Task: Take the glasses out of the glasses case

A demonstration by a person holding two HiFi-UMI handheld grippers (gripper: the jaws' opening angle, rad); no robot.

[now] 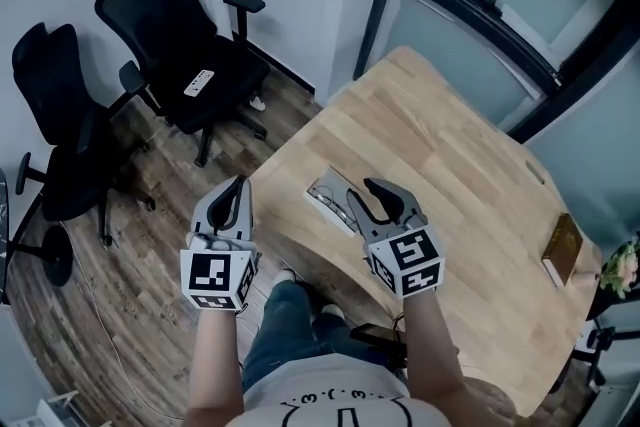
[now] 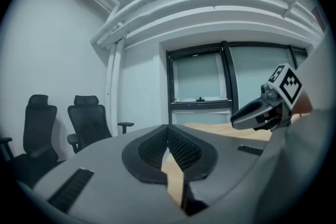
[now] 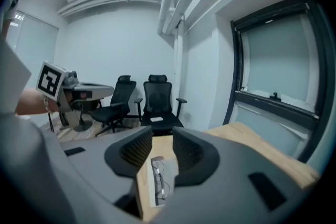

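A pair of thin-framed glasses [image 1: 333, 200] [image 3: 160, 180] lies in an open, pale, flat glasses case [image 1: 322, 186] [image 3: 156, 162] near the front left edge of the wooden table [image 1: 450, 165]. My right gripper [image 1: 365, 190] [image 3: 163, 136] hovers just right of the case and points at it. Its jaws stand apart with nothing between them, and the glasses show through the gap, farther off. My left gripper [image 1: 238, 185] [image 2: 168, 129] hangs left of the table edge, over the floor. Its pads meet at the tips on nothing.
Two black office chairs [image 1: 185, 35] [image 1: 55, 115] stand on the wood floor at left, one with a white remote [image 1: 200, 82] on its seat. A brown box [image 1: 562, 250] lies near the table's right edge. A dark window frame [image 1: 480, 5] runs behind the table.
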